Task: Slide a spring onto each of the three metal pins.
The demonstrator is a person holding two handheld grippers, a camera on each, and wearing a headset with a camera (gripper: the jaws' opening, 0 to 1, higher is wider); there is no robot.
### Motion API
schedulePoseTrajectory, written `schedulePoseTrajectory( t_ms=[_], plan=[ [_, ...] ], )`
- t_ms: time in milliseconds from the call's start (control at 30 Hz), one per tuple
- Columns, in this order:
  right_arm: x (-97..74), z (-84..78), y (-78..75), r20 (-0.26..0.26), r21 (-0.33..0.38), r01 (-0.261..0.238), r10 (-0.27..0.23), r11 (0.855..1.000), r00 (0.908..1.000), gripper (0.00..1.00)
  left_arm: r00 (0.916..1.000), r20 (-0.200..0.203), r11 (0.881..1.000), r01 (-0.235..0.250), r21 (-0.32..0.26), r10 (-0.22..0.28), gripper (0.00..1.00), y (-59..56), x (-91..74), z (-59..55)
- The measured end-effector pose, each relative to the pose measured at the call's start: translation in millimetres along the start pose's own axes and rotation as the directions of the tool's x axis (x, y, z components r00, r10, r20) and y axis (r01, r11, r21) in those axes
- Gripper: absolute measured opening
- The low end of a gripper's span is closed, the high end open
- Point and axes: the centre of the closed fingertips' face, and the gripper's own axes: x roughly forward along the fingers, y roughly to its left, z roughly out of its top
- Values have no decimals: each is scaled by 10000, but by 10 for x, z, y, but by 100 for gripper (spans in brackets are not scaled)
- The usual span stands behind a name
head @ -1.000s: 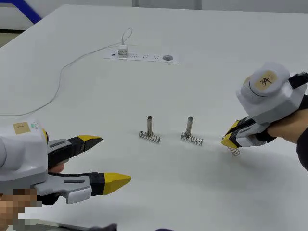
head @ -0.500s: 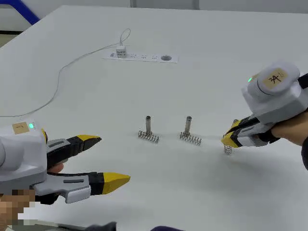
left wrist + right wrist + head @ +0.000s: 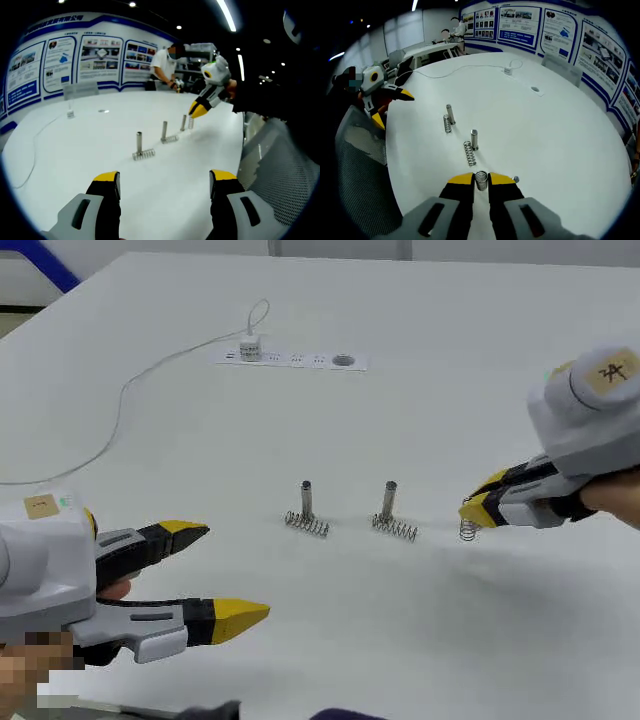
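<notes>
Two metal pins (image 3: 307, 495) (image 3: 389, 498) stand upright mid-table, each with a spring (image 3: 307, 525) (image 3: 395, 528) lying at its base. My right gripper (image 3: 468, 512) is to their right, shut on a third spring (image 3: 466, 530) that hangs upright from its yellow tips just above the table. In the right gripper view that spring (image 3: 480, 184) sits between the jaws, and the third pin's top (image 3: 515, 179) shows just right of them. In the left gripper view the third pin (image 3: 183, 122) stands beside the held spring (image 3: 190, 122). My left gripper (image 3: 225, 572) hovers open at the near left, nothing in it.
A white power strip (image 3: 292, 358) with a plugged-in charger and a long white cable (image 3: 130, 390) lies at the far side of the table. A mesh chair (image 3: 280, 165) stands off the table's edge. A person (image 3: 162, 65) stands far behind.
My right gripper has lifted the spring off the table and moved up and slightly right; the spring now hangs upright. The left gripper has stayed put.
</notes>
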Motion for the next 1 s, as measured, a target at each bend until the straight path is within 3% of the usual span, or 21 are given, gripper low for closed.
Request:
schedulePoseTrajectory(
  t_ms=[233,500,700,1000],
  plan=[
    [-172,156,-135,603,234,404,-418,9989,9973,12,10000,7,10000,-1,15,1,74,-3,0,4],
    [-282,218,-304,947,534,861,-909,9949,9913,12,10000,27,10000,-8,9,8,74,-4,-1,5],
    [-290,216,-414,1048,785,1147,-1226,9903,9869,12,10000,15,10000,-19,-4,19,74,-1,-2,1],
    [-193,133,-480,994,1151,1165,-1281,9865,9868,12,10000,-22,10000,-15,-16,14,74,-2,-1,-8]
  ],
)
